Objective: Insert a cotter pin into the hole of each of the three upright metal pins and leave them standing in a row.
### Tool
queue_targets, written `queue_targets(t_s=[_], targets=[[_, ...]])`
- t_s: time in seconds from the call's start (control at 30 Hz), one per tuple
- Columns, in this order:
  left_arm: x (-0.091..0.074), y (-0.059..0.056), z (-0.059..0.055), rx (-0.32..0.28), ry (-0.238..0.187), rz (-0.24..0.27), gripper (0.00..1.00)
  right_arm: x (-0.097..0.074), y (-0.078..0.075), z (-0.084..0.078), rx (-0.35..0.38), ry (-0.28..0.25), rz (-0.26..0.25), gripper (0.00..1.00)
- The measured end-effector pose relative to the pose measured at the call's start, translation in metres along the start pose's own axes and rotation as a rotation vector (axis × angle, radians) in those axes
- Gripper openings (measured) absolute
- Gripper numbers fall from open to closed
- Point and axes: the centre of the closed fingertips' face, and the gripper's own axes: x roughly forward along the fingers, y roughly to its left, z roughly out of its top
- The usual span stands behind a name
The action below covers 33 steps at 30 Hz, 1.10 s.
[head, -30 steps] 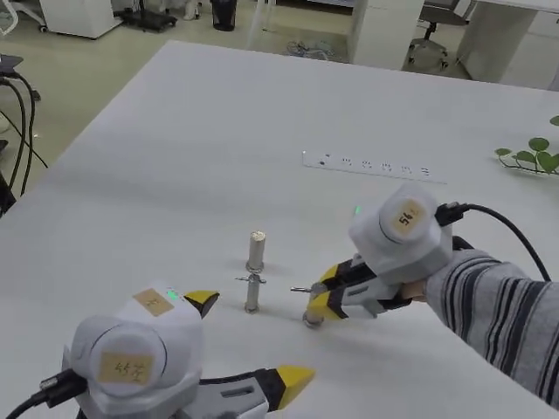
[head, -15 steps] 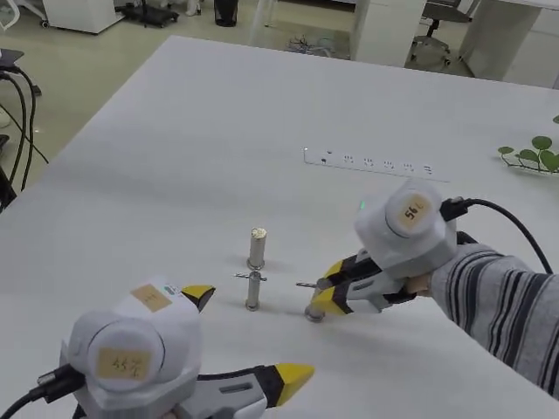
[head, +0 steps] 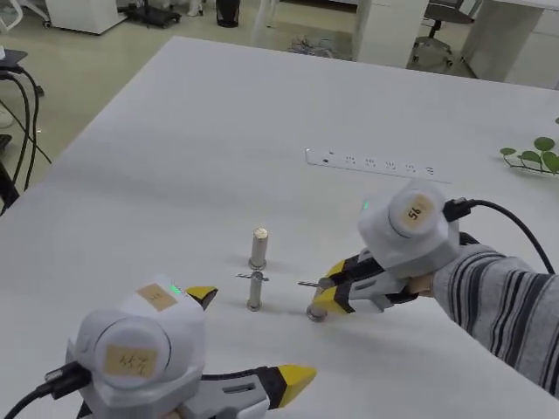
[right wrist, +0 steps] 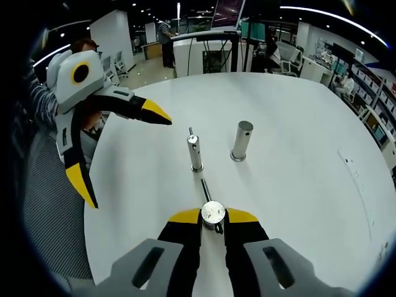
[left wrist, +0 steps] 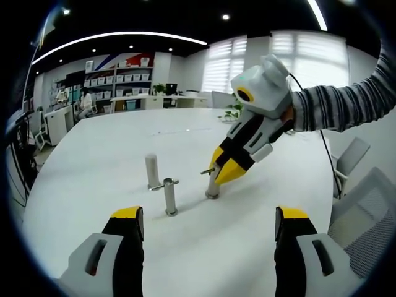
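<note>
The left gripper [head: 249, 336] hangs at the near left, jaws wide apart with nothing between them; a careless sweep to the right could knock over the middle metal pin [head: 255, 291], which stands just beyond it with a cotter pin [head: 252, 277] through its head; the far metal pin [head: 259, 247] shows no cotter pin, so I judge it not yet done; further right, the right gripper [head: 327, 290] is clamped on the third metal pin [head: 316, 312], whose second cotter pin [head: 306, 284] pokes out leftward; a crooked release could topple that pin or shake its cotter loose, and it sits off the others' line; the table [head: 175, 157] lies bare to the left and far, its left edge well clear; the power strip [head: 376, 163] is well apart at far right.
</note>
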Motion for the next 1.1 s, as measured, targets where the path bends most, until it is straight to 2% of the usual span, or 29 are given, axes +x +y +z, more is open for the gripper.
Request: queue_targets(t_s=[0.57,0.8,0.87,1.03,1.1], targets=[[0.0,-0.001,-0.004,-0.001,0.019,-0.005,0.87,0.0,0.0,0.001,0.0,-0.001,0.001,0.09],[0.001,-0.001,-0.004,-0.002,0.019,-0.004,0.88,-0.004,-0.001,0.004,0.017,-0.019,-0.019,0.18],[0.0,-0.001,-0.002,0.001,0.014,-0.001,0.88,-0.005,-0.002,0.007,0.023,-0.033,-0.028,0.19],[0.0,0.0,-0.002,-0.001,0.014,0.002,0.89,-0.01,-0.001,0.027,0.085,-0.121,-0.014,0.22],[0.001,-0.001,-0.002,0.0,0.013,0.002,0.89,-0.01,-0.002,0.033,0.084,-0.134,-0.011,0.23]])
